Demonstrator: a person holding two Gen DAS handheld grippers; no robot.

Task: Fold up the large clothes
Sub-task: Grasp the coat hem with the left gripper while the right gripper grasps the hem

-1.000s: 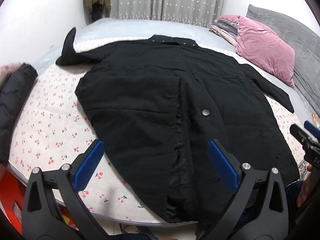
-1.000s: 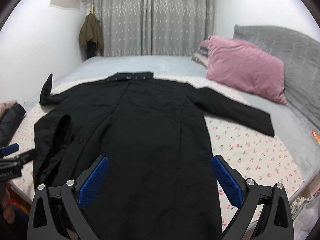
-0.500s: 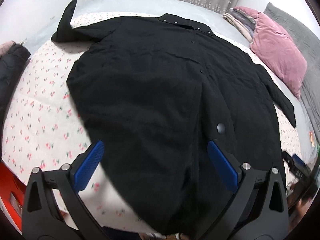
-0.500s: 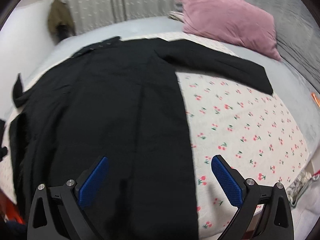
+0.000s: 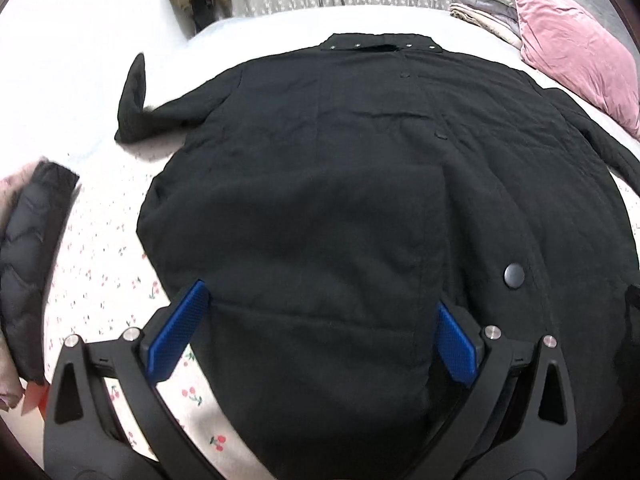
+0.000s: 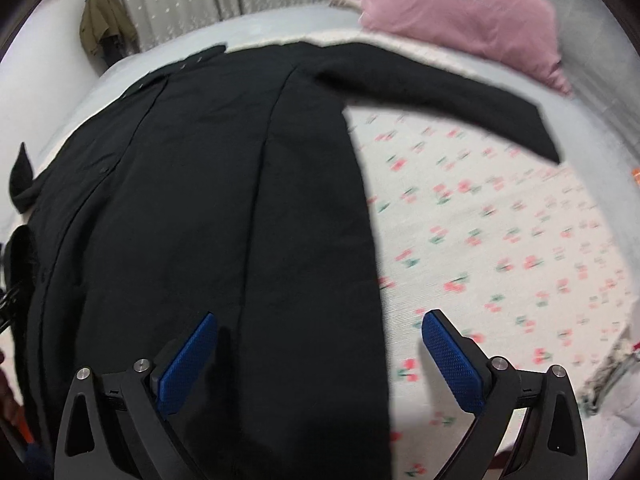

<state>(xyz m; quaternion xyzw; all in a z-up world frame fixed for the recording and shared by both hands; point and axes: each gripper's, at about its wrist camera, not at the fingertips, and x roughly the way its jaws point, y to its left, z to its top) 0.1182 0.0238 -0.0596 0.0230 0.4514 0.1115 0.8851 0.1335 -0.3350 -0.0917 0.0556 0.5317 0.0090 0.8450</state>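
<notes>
Both hand-held grippers gape over the coat (image 5: 320, 200); only right view shows its sleeve (image 6: 460, 92), right closing.

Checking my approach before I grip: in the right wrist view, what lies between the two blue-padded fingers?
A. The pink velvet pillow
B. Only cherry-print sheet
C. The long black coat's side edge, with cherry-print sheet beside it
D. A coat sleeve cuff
C: the long black coat ends partway across the gap of the right gripper, whose jaws are closing without touching it, and the cherry-print sheet fills the rest.

Long quilted coat (image 5: 340, 200): black. Bed sheet (image 6: 500, 240): white, red cherry print. Velvet pillow (image 6: 452, 8): pink. Gripper pads (image 5: 178, 340): blue.
</notes>
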